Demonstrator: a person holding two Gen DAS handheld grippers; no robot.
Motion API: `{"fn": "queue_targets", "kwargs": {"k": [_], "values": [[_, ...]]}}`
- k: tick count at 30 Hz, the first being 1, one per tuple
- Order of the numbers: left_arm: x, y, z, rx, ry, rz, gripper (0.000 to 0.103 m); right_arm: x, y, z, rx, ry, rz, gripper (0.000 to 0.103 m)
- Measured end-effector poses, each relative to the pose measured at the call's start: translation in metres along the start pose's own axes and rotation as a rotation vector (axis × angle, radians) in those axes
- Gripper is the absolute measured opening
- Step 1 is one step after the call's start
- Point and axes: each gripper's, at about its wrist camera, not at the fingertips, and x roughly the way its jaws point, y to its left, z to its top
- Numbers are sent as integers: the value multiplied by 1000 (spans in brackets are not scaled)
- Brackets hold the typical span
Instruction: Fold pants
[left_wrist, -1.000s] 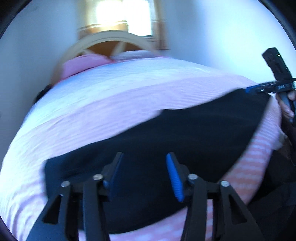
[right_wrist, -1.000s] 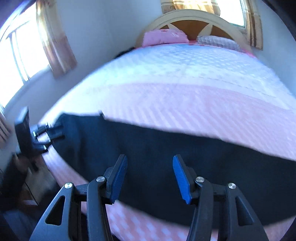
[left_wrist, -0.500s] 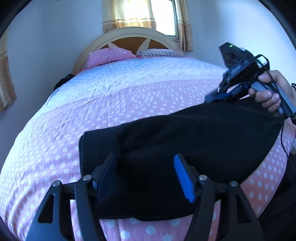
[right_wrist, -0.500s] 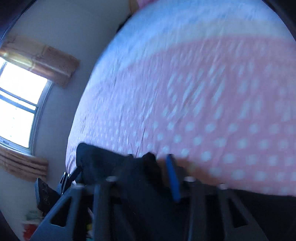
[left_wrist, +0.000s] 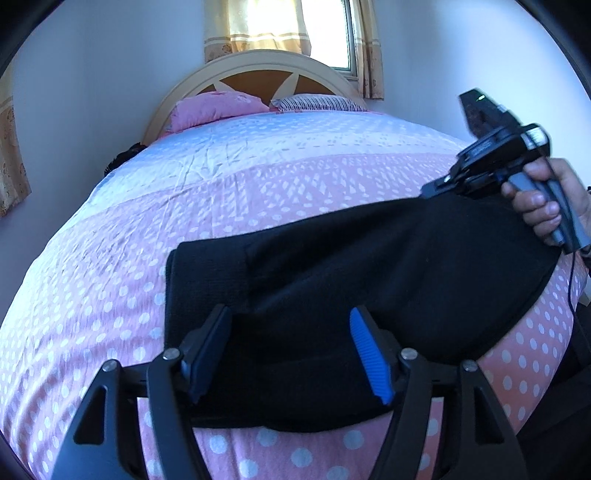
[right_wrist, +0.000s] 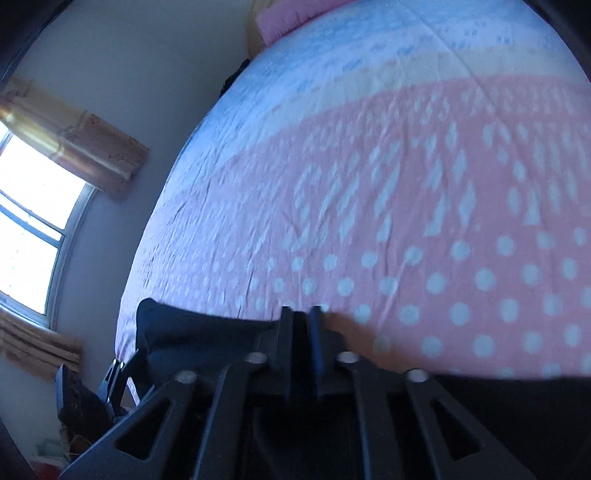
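- Fingers (left_wrist: 364, 354) of the left gripper (left_wrist: 291, 356) stand spread wide over the near edge of the black pants (left_wrist: 369, 280), clamping nothing; fingers (right_wrist: 316, 332) of the right gripper (right_wrist: 301, 328) are pressed together on a raised fold of the same cloth.
- Pink polka-dot bed (left_wrist: 122, 280) fills both views, blue-white toward the headboard (left_wrist: 258, 70) at 12 o'clock.
- Black pants lie across the bed's near side, from 9 o'clock out to 3 o'clock in the left wrist view, one layer doubled over another.
- Two pillows (left_wrist: 218, 109) rest against the headboard.
- A person's hand (left_wrist: 546, 206) at 3 o'clock grips the right gripper's handle, its tip at the pants' far corner.
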Motion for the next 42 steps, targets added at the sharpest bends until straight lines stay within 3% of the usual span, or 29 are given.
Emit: {"fn": "queue_targets", "kwargs": {"k": [1,2,5,9,12,14,15,17,19,22,23,25,29,32,37,42], "values": [[0,0,0,4,0,1,70,-12,3,-4,-36,-15,-29,43],[0,0,0,10,-1,2,70,-27,6,-10,-87,-32,-58,53],[0,-2,-2,25,4,9,70,-63,20,-29,-262,-70,-120,53],[-1,3,-4,32,23,13,72,-91,45,-81,-450,-48,-94,53],[-3,5,-6,23,30,11,72,-77,58,-124,-544,20,-63,53],[-5,5,-8,28,36,17,72,-49,59,-149,-574,116,-97,54],[-7,4,-9,32,38,20,72,-51,67,-165,-662,54,-149,55],[-11,5,-10,31,41,20,72,-51,73,-172,-700,69,-170,56],[-13,7,-12,20,35,10,72,-60,76,-166,-658,85,-106,55],[-13,7,-13,19,34,9,72,-66,78,-154,-650,-27,-119,55],[-14,7,-13,21,35,11,72,-62,77,-150,-633,-29,-124,55],[-14,6,-12,24,33,14,72,-42,70,-143,-558,59,-128,56],[-17,1,-7,21,26,43,72,-47,79,-160,-642,47,-147,54],[-26,-13,3,37,-13,32,72,-74,65,-156,-600,1,-123,54],[-38,-46,20,68,-68,-15,72,-153,-2,-136,-421,-199,-187,54],[-34,-76,34,56,-64,-107,72,-227,-92,-130,-189,-334,-330,54]]}}
